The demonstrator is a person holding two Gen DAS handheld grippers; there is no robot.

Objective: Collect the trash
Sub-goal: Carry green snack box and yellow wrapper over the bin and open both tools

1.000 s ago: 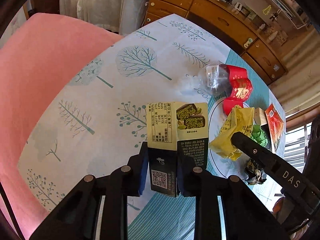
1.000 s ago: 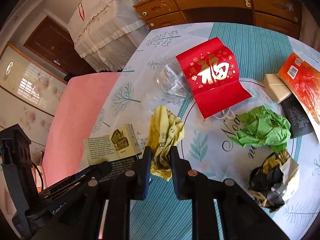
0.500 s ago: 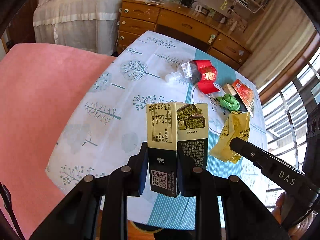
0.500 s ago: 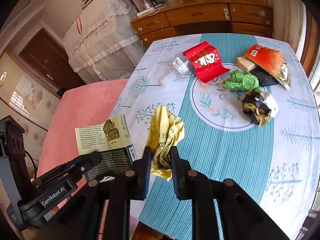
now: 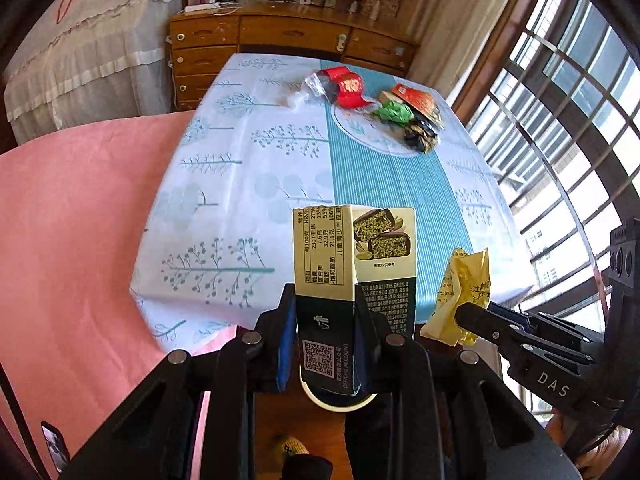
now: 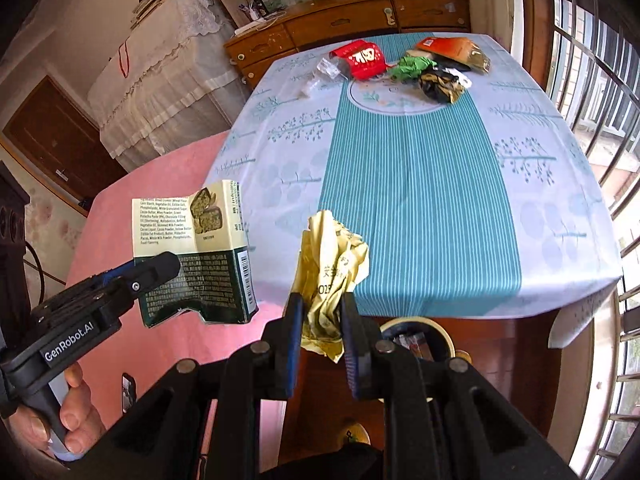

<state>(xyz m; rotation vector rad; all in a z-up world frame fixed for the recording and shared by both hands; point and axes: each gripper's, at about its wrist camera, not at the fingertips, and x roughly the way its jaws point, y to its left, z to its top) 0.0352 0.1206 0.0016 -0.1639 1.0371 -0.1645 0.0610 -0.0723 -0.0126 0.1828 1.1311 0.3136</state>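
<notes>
My left gripper (image 5: 325,322) is shut on a cream and dark green snack box (image 5: 344,264), held upright in the air in front of the table's near edge; the box also shows in the right wrist view (image 6: 196,256). My right gripper (image 6: 320,322) is shut on a crumpled yellow wrapper (image 6: 334,276), seen too in the left wrist view (image 5: 462,292). Both are held above a round bin (image 6: 418,338) with a cream rim on the floor; its rim also shows under the box in the left wrist view (image 5: 340,403). More trash lies at the table's far end.
On the far end of the blue tablecloth (image 6: 412,184) lie a red packet (image 6: 362,58), clear plastic (image 6: 328,70), green crumpled paper (image 6: 412,66), a black-gold wrapper (image 6: 440,86) and an orange packet (image 6: 452,50). A pink chair (image 5: 72,220) stands left, window bars right.
Both grippers have pulled back from the table with the box and the yellow wrapper, past its near edge. The bin on the floor has come into view below them.
</notes>
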